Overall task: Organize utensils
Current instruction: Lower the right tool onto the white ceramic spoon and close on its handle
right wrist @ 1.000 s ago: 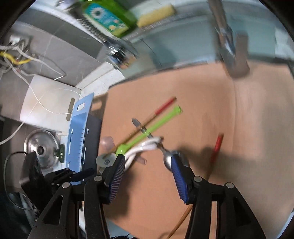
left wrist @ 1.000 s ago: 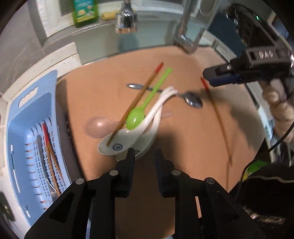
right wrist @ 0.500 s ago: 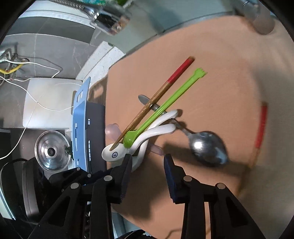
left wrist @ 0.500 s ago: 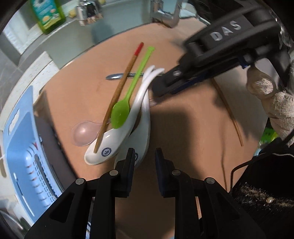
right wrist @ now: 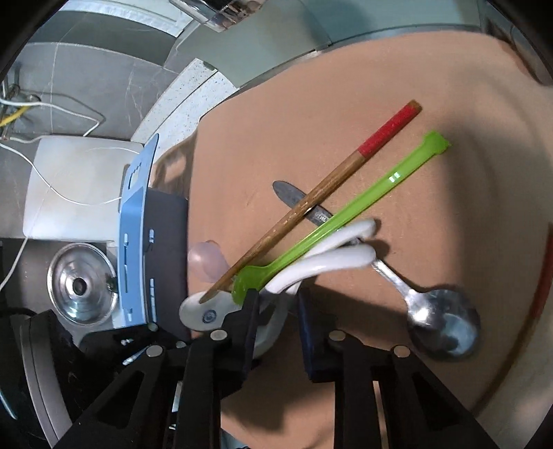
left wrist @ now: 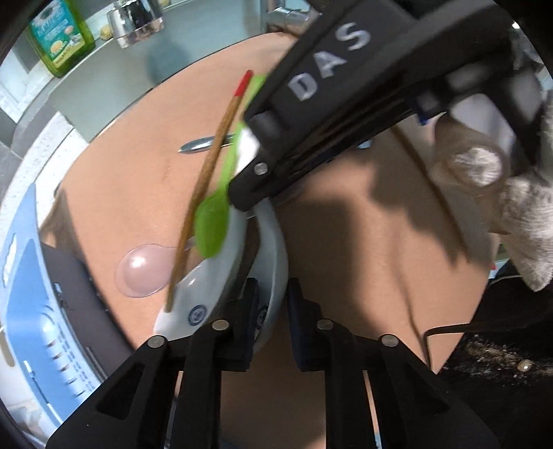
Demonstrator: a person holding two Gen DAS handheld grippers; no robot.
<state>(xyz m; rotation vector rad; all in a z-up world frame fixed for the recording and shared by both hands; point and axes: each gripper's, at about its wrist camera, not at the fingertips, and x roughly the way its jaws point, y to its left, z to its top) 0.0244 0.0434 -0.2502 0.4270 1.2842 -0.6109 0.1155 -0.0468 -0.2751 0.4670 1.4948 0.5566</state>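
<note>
Two white ceramic spoons (left wrist: 221, 273) (right wrist: 331, 259) lie stacked on the brown mat (left wrist: 345, 259). A green plastic spoon (left wrist: 212, 221) (right wrist: 328, 228) and a red-tipped chopstick (left wrist: 207, 179) (right wrist: 325, 193) rest across them. A clear pink spoon (left wrist: 145, 273) lies beside them and a metal spoon (right wrist: 439, 324) underneath. My left gripper (left wrist: 269, 304) is narrowly open, its jaws straddling the bowl of the right white spoon. My right gripper (right wrist: 276, 304) (left wrist: 255, 207) is open just over the white spoons' bowls, with one of them between its jaws.
A blue slotted basket (left wrist: 24, 293) (right wrist: 134, 221) stands at the mat's left edge. A green bottle (left wrist: 60, 38) and a faucet head (left wrist: 134, 20) stand at the back. A steel lid (right wrist: 81, 288) and a white board (right wrist: 72, 186) lie beyond the basket.
Both grippers have moved in on the spoon pile. The right gripper has narrowed its opening and come down over the white spoons. The left gripper has moved forward around a spoon bowl.
</note>
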